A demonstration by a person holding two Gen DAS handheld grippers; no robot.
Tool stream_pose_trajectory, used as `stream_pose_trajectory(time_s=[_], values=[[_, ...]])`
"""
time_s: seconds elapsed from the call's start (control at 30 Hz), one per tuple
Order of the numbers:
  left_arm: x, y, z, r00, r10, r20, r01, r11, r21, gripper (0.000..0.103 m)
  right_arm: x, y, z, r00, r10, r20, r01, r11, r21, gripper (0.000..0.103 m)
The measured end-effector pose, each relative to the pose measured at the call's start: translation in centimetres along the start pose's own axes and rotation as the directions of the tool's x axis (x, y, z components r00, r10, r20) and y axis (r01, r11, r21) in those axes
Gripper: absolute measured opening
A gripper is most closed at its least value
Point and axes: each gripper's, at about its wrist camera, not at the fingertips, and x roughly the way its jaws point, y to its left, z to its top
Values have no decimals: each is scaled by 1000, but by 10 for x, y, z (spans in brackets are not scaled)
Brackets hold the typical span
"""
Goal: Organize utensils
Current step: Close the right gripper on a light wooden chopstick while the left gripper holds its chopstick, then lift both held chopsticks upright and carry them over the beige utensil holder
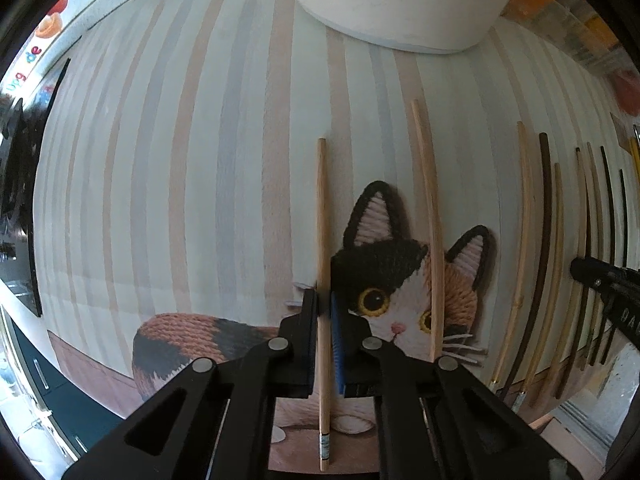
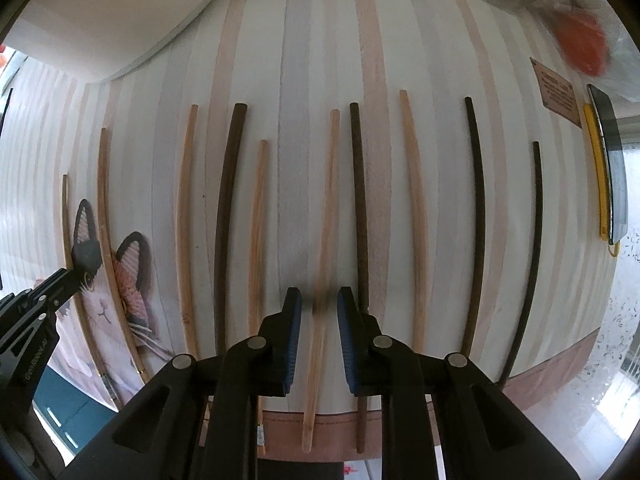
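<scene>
White container (image 1: 396, 0) at the far edge of the striped mat (image 1: 180, 160), upright, well apart from everything else. Calico cat patch (image 1: 404, 280) on the mat's near part, one pale chopstick (image 1: 430, 232) lying across its face. To the right, a row of chopsticks side by side, pale and dark mixed, none seen touching; dark chopstick (image 2: 226, 220) and another dark chopstick (image 2: 360, 208) flanking the middle of the row. Yellow-edged phone (image 2: 608, 168) at the right border, past the last dark stick; brown label (image 2: 558, 96) just beside it. Orange blurred object (image 2: 580, 44) at the far right corner, not identifiable.

Open striped room on the mat's left half, between cat patch and container. Near ends of several sticks reaching past the mat's pinkish front hem (image 2: 340, 428).

Left gripper (image 1: 325, 312): jaws closed onto a light wooden chopstick (image 1: 322, 208), stick running straight forward between the pads. Right gripper (image 2: 319, 312): jaws parted, straddling a tan chopstick (image 2: 326, 216) without clear contact; whether raised off the surface, cannot tell.
</scene>
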Motion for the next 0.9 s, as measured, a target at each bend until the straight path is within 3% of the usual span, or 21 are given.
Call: stream_pose_trajectory(time_s=[0.2,0.5,0.73,0.9], values=[[-12,6,-14,999,-16,35,16,1000,-20,4,2,-41,-33,989,129,71,-136,985,106,7],[-67,12,-24,984,-57,169,66,997,-49,4,-52,-54,-58,961,181,208,-199,978,66,7],[-122,23,-27,955,-91,282,117,990,-77,4,-109,-58,-60,920,241,310,-257,966,13,7],[-174,35,-17,915,-117,386,164,982,-92,4,-155,-43,-56,866,291,405,-297,954,-51,7]])
